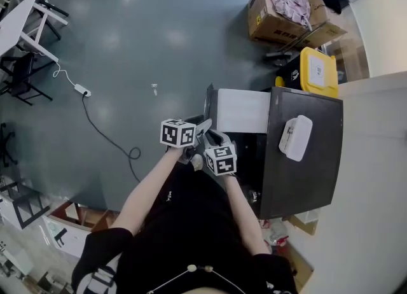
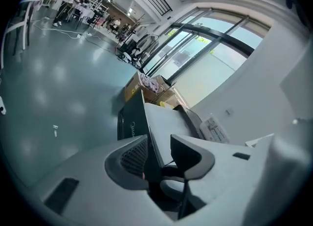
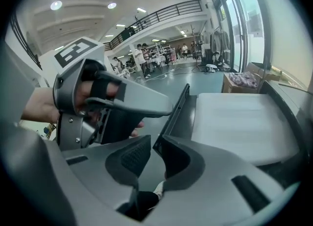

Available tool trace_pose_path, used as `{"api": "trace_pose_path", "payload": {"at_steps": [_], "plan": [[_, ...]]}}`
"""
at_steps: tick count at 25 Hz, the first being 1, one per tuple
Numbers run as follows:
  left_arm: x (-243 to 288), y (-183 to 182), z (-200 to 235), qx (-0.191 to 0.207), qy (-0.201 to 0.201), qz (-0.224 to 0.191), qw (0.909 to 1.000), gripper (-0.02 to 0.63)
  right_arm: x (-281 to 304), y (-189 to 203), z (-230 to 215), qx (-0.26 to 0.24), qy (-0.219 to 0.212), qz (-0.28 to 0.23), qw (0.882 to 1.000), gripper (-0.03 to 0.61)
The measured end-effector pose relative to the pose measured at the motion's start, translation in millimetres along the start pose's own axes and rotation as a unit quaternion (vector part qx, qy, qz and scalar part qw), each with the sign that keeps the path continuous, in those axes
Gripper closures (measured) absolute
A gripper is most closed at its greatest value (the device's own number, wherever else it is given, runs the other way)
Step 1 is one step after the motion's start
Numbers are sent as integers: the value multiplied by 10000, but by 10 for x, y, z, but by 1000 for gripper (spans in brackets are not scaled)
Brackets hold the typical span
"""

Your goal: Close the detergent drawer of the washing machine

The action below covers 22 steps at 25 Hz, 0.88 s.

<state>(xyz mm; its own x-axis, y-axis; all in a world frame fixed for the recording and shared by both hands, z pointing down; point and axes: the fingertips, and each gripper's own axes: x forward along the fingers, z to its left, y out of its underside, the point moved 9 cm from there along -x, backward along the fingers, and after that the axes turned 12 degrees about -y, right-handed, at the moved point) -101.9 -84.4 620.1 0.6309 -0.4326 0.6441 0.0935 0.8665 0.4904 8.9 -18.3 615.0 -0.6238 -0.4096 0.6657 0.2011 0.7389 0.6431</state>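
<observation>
The washing machine [image 1: 318, 172] has a dark top. Its detergent drawer [image 1: 240, 109] stands pulled out to the left, a pale tray behind a dark front panel [image 1: 208, 105]. Both grippers sit at that panel. The left gripper [image 1: 202, 125] is open, and in the left gripper view its jaws [image 2: 159, 146] straddle the panel's edge [image 2: 133, 121] with a gap on the tray side [image 2: 168, 122]. The right gripper [image 1: 219, 139] is just below it, open; in its own view the gripper [image 3: 152, 147] has the panel's near edge [image 3: 175, 113] at the narrow gap, beside the tray [image 3: 239, 122] and the left gripper's body [image 3: 112, 102].
A white flat object [image 1: 296, 137] lies on the machine's top. A yellow bin [image 1: 318, 70] and an open cardboard box [image 1: 280, 9] stand beyond the machine. A cable with a power strip [image 1: 82, 89] runs over the grey floor, and a white table [image 1: 19, 19] is far left.
</observation>
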Motion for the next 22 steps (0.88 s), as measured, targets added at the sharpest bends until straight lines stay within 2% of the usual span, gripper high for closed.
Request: {"api": "trace_pose_path", "payload": {"at_steps": [8,15,18,22], "plan": [[171,-2,2,102,76,311,9994,466,6,-10,12,-107,127,111,9998,522],[205,-1,22,5,141,320,9994,468,15,0,0,55,133,211,9997,518],[212,-3,21,10,95,354,9993,468,34,30,-7,17,121,357,9993,520],[217,-7,8,16,46,394,9992,468,36,61,-11,-26,70,311,9995,529]]}}
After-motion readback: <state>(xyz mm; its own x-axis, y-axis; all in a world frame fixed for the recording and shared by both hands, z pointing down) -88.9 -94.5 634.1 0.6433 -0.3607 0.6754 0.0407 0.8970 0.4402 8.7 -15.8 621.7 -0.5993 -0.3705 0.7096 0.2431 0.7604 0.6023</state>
